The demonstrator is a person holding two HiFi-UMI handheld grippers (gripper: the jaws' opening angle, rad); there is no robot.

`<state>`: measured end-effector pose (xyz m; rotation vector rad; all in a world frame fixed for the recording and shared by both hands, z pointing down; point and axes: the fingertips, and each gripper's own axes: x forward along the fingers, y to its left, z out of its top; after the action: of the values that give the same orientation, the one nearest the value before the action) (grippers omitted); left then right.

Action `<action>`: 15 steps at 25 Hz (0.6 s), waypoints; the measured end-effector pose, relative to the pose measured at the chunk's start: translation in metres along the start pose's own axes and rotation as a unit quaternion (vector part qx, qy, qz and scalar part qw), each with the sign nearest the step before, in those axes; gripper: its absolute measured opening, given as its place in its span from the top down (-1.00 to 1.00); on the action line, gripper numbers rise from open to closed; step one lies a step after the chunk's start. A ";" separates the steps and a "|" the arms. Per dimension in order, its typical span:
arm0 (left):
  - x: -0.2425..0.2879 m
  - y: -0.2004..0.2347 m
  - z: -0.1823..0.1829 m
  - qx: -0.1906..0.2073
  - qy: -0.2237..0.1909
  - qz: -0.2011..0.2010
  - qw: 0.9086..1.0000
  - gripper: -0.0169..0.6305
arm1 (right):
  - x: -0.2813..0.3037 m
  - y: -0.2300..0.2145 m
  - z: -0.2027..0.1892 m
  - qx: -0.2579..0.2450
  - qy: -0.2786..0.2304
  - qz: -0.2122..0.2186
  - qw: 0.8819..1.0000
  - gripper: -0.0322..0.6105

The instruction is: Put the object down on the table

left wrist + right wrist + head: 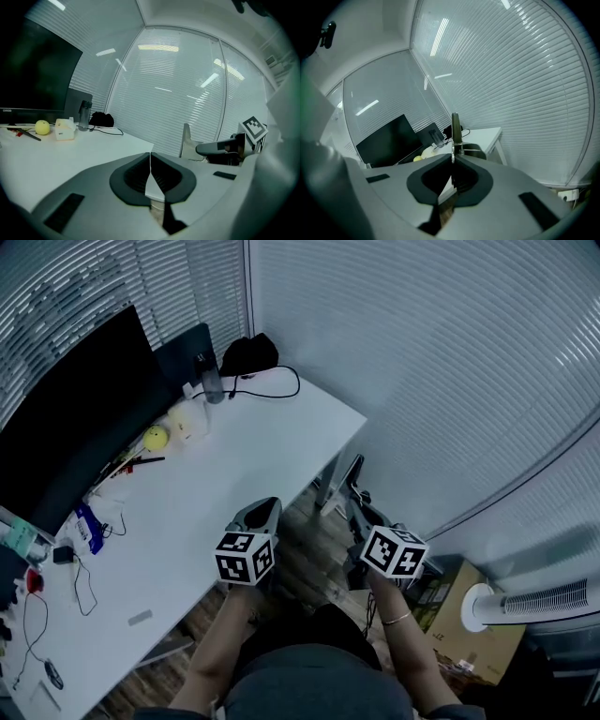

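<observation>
The left gripper [261, 514] and right gripper [364, 526] hang beside the white table [246, 442].

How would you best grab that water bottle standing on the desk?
Probably around the middle of the bottle, jaws level, coming from the open desk side: it stands upright and round, with a white box and a black bag flanking it.

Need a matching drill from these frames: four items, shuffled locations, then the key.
Items
1. yellow ball
2. black bag
3. cardboard box
4. monitor

Places
A. on the floor, beside the white fan
B. at the far end of the table, with a cable trailing from it
C. standing along the table's left side
D. on the table, next to the pale box

Pairs: 1-D, 2-B, 3-A, 4-C
</observation>
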<state>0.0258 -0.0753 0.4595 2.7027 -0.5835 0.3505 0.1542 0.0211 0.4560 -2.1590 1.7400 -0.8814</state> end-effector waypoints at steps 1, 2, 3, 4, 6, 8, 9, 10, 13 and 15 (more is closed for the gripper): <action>0.001 0.005 0.002 -0.002 -0.002 0.004 1.000 0.87 | 0.005 0.001 0.002 0.000 0.002 0.003 1.000 0.88; 0.002 0.010 0.004 -0.003 -0.004 0.009 1.000 0.87 | 0.011 0.003 0.004 -0.001 0.005 0.006 1.000 0.88; 0.004 0.015 0.006 -0.005 -0.006 0.014 1.000 0.87 | 0.017 0.004 0.006 -0.002 0.008 0.010 1.000 0.88; 0.006 0.020 0.008 -0.007 -0.008 0.019 1.000 0.87 | 0.023 0.005 0.009 -0.003 0.011 0.015 1.000 0.88; 0.010 0.029 0.011 -0.011 -0.011 0.029 0.999 0.87 | 0.037 0.007 0.012 -0.005 0.017 0.024 1.000 0.88; 0.014 0.041 0.012 -0.013 -0.012 0.042 0.999 0.87 | 0.055 0.008 0.015 -0.004 0.024 0.036 0.999 0.88; 0.016 0.048 0.013 -0.015 -0.014 0.052 0.998 0.87 | 0.065 0.009 0.016 -0.004 0.027 0.045 0.999 0.88; 0.018 0.056 0.013 -0.017 -0.016 0.063 0.998 0.87 | 0.077 0.012 0.017 -0.005 0.032 0.055 0.998 0.88; 0.023 0.077 0.019 -0.026 -0.020 0.094 0.995 0.87 | 0.109 0.020 0.024 -0.013 0.050 0.084 0.995 0.88; 0.031 0.088 0.024 -0.032 -0.020 0.104 0.994 0.87 | 0.128 0.023 0.032 -0.017 0.059 0.093 0.994 0.88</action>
<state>0.0186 -0.1706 0.4723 2.5986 -0.8754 0.3254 0.1685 -0.1117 0.4576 -1.9613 1.9874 -0.9527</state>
